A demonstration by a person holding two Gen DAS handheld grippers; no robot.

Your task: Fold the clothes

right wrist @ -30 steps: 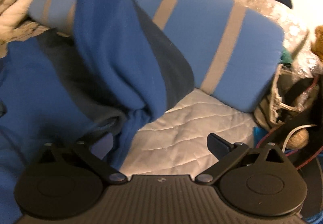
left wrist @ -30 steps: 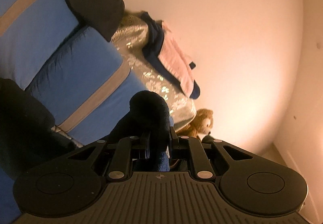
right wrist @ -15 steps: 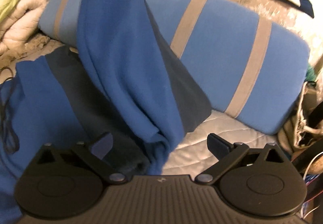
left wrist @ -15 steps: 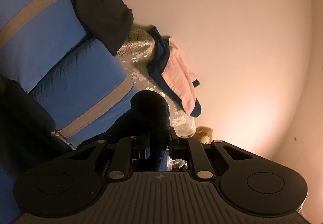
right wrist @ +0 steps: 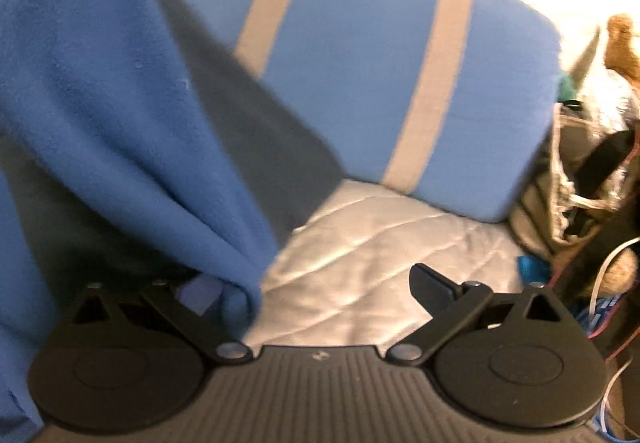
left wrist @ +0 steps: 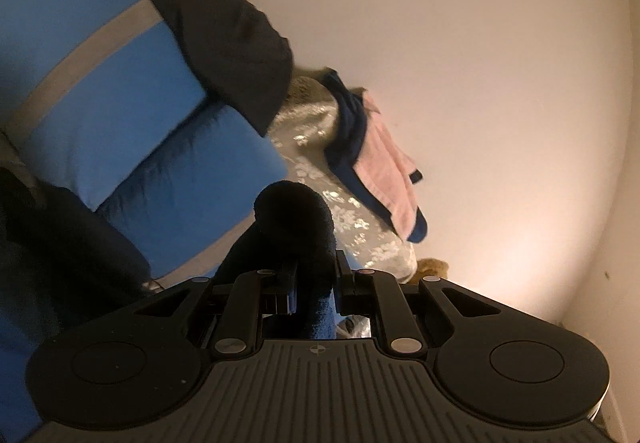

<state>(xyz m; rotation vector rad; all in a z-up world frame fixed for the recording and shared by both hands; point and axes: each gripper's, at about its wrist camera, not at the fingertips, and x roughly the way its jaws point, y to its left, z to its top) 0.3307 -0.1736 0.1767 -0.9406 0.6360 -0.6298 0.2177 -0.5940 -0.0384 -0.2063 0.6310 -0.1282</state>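
A: Closest in, the left hand-held gripper (left wrist: 316, 283) is clamped on a dark bunch of the blue fleece garment (right wrist: 120, 115), which hangs lifted over the quilted bed (right wrist: 380, 243).

B: And the right hand-held gripper (right wrist: 320, 291) gapes wide, gripping nothing, the fleece's low tip beside its left finger.

A: It should probably pinch that hanging edge squarely, keeping the cloth taut and clear of the striped pillow (right wrist: 360, 63) behind.
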